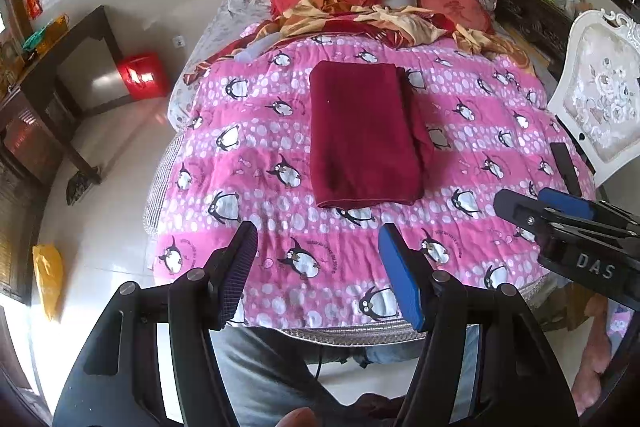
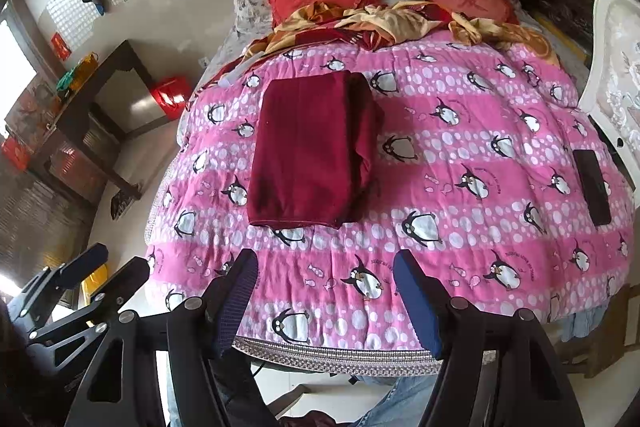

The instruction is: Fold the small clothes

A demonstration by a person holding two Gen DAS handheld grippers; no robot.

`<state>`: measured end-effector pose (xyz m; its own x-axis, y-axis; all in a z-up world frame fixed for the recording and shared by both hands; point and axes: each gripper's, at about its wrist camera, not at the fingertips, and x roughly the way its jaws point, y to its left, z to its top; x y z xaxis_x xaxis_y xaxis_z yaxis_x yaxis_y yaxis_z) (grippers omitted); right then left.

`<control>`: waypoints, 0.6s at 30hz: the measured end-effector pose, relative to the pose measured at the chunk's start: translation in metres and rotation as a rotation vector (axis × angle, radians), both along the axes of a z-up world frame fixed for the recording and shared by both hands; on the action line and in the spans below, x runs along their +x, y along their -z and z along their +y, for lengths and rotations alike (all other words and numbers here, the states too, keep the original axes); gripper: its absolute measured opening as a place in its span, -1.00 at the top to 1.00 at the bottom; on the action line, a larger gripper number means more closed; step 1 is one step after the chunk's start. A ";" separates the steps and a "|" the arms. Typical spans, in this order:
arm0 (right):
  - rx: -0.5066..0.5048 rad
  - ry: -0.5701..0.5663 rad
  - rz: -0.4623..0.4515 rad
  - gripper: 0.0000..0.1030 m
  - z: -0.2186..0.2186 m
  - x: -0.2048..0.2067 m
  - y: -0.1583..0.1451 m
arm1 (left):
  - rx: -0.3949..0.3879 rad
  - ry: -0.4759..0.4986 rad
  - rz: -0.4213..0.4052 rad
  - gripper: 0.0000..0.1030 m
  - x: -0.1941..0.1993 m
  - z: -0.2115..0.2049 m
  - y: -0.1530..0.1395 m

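The folded dark red garment (image 1: 366,135) lies flat on the pink penguin quilt (image 1: 248,163), about midway across the bed; the left hand-held gripper (image 1: 318,273) hangs over the bed's near edge, jaws wide and empty, well short of the garment; the right hand-held gripper (image 2: 326,297) likewise, garment ahead to its left.

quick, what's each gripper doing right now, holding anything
left gripper: open, holding nothing
right gripper: open, holding nothing
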<state>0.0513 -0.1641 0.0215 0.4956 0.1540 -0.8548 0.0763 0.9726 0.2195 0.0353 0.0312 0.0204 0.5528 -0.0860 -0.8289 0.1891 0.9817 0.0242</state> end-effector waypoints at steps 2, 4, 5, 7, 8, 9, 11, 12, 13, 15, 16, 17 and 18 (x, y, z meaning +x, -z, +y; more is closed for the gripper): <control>0.003 0.001 0.010 -0.32 0.000 0.005 0.004 | -0.003 0.003 0.009 -0.23 0.005 0.000 0.002; 0.006 0.003 0.018 -0.32 0.002 0.009 0.007 | 0.003 0.000 0.022 -0.23 0.013 0.001 0.008; 0.005 0.003 0.023 -0.32 0.002 0.012 0.008 | 0.007 -0.002 0.029 -0.23 0.016 0.002 0.011; 0.004 0.002 0.029 -0.32 0.004 0.018 0.011 | 0.014 -0.007 0.042 -0.22 0.022 0.004 0.017; -0.001 0.001 0.033 -0.32 0.005 0.022 0.012 | 0.016 -0.010 0.047 -0.22 0.025 0.004 0.019; -0.003 0.001 0.034 -0.32 0.004 0.025 0.013 | 0.018 -0.012 0.053 -0.22 0.029 0.006 0.022; -0.006 0.000 0.038 -0.32 0.005 0.031 0.015 | 0.021 -0.016 0.063 -0.23 0.033 0.007 0.026; -0.006 0.000 0.040 -0.32 0.006 0.033 0.016 | 0.022 -0.019 0.068 -0.22 0.036 0.008 0.028; -0.007 -0.001 0.043 -0.32 0.006 0.035 0.017 | 0.024 -0.020 0.074 -0.22 0.038 0.008 0.030; -0.008 -0.005 0.049 -0.32 0.008 0.039 0.019 | 0.028 -0.022 0.081 -0.22 0.041 0.009 0.033; -0.009 -0.007 0.051 -0.32 0.009 0.041 0.020 | 0.028 -0.021 0.084 -0.22 0.042 0.009 0.034; -0.010 -0.007 0.052 -0.32 0.009 0.041 0.020 | 0.029 -0.019 0.086 -0.22 0.043 0.009 0.035; -0.011 -0.008 0.053 -0.32 0.010 0.042 0.021 | 0.030 -0.017 0.088 -0.22 0.043 0.009 0.036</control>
<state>0.0937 -0.1543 0.0007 0.4484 0.1484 -0.8814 0.0795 0.9756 0.2047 0.0788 0.0397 -0.0157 0.4791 -0.0516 -0.8762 0.1747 0.9839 0.0375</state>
